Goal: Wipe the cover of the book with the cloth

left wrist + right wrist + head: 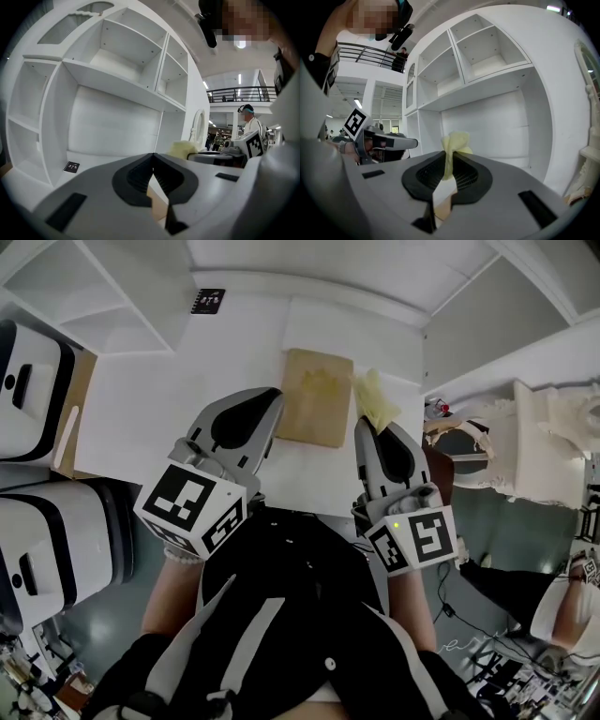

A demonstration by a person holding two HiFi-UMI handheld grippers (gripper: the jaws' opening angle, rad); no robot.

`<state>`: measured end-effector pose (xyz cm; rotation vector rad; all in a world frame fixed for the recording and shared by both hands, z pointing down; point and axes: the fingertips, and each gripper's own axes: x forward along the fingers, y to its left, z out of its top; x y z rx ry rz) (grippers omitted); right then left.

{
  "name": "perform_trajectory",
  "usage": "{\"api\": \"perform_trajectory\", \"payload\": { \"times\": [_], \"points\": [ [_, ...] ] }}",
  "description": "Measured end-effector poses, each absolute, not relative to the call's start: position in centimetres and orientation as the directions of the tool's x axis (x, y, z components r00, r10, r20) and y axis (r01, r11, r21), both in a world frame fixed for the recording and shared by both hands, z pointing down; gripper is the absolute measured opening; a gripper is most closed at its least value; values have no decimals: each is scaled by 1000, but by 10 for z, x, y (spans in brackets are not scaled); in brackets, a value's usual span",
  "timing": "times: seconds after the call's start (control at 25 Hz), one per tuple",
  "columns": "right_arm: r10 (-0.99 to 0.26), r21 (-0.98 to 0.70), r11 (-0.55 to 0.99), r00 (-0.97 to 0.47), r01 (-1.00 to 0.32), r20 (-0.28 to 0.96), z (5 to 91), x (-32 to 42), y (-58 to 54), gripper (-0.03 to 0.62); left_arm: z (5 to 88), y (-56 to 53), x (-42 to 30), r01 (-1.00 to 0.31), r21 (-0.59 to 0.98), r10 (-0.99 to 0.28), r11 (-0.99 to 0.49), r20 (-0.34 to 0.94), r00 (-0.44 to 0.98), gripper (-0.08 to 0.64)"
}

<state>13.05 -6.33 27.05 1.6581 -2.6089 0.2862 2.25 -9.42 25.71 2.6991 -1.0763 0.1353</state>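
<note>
Observing left gripper with jaws pressed together, empty, tips sitting at 9 o'clock of the brown book. Noting book lying flat on white table. Recording right gripper pinching yellow cloth, sitting at 4 o'clock of book.

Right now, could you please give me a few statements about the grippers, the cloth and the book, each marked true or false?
1. The right gripper is shut on the yellow cloth. True.
2. The left gripper holds the book. False: it is shut with nothing between its jaws.
3. The book lies flat on the white desk. True.
4. The cloth is spread out over the book's cover. False: it is bunched in the right gripper, by the book's right edge.
5. A small black card lies at the back of the desk. True.
</note>
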Motion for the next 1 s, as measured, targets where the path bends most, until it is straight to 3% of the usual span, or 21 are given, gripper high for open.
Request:
{"api": "perform_trajectory", "payload": {
  "times": [1.0],
  "points": [
    [-883,-124,434,-449,-892,135,269,126,-60,35,250,-88,31,-672,183,-654,-717,155,740,2]
  ]
}}
